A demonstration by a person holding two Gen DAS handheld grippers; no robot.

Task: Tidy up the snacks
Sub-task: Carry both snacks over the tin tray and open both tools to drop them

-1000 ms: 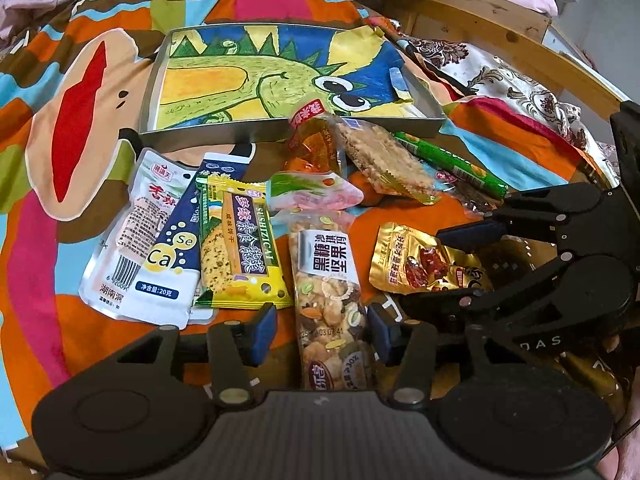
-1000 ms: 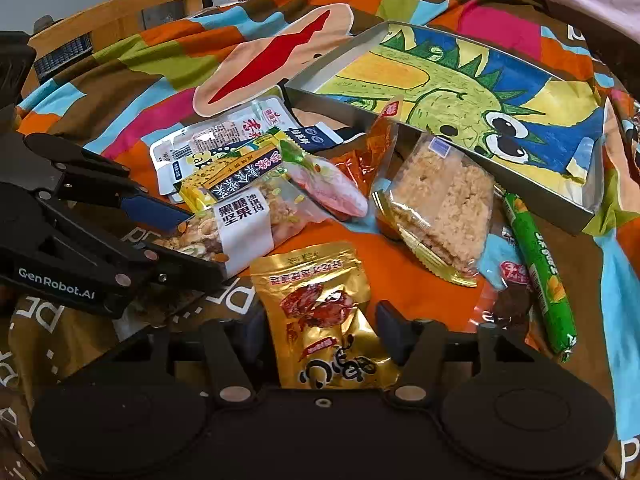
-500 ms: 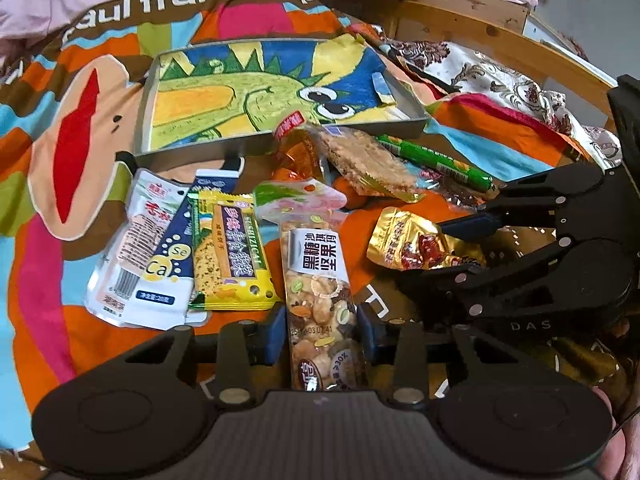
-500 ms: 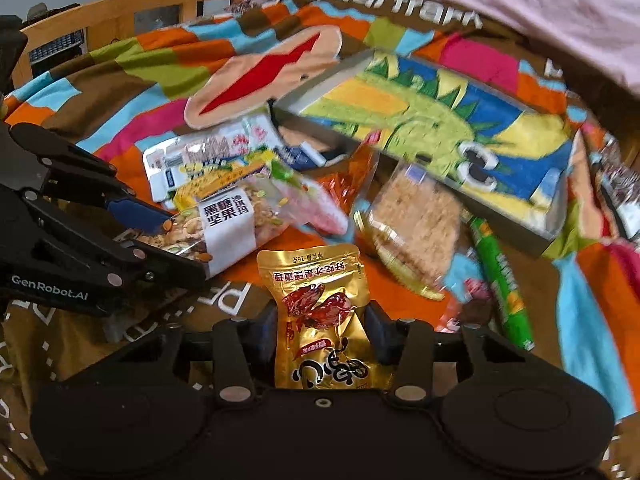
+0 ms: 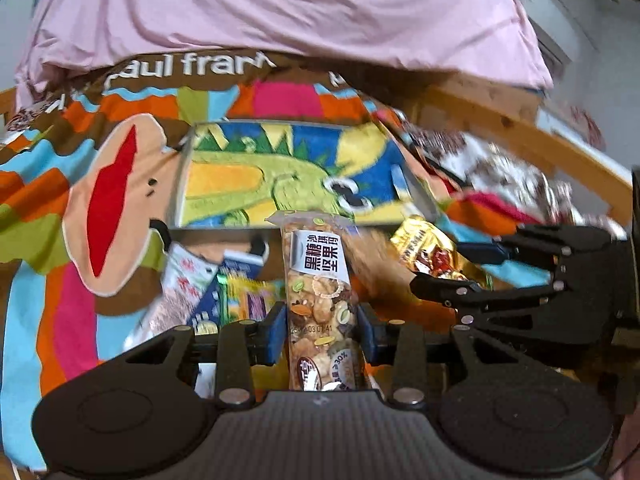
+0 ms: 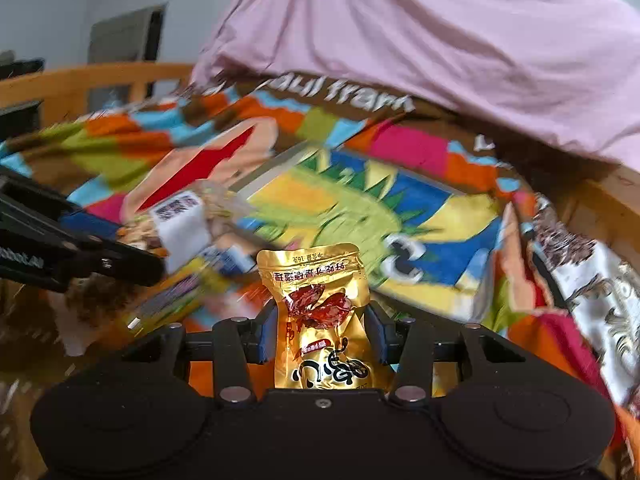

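My left gripper point(image 5: 320, 334) is shut on a long clear nut bar packet point(image 5: 318, 288) with a white label and holds it lifted off the bedspread. My right gripper point(image 6: 320, 332) is shut on a gold foil snack pouch point(image 6: 320, 316), also lifted. The shallow grey box with the green dinosaur picture point(image 5: 288, 176) lies just beyond both packets; it also shows in the right wrist view point(image 6: 360, 216). The right gripper with the gold pouch point(image 5: 424, 248) shows at the right of the left wrist view. The left gripper with the nut bar point(image 6: 180, 220) shows at the left of the right wrist view.
Several more snack packets point(image 5: 208, 292) lie on the colourful bedspread point(image 5: 56, 264) in front of the box. A pink quilt point(image 5: 280, 12) is piled behind the box. A wooden bed rail point(image 5: 520, 136) runs along the right. A patterned cloth point(image 6: 592, 280) lies at the right.
Both grippers have closed on their packets and lifted them off the bedspread. Both cameras have tilted up and moved towards the box, and the views are blurred by motion.
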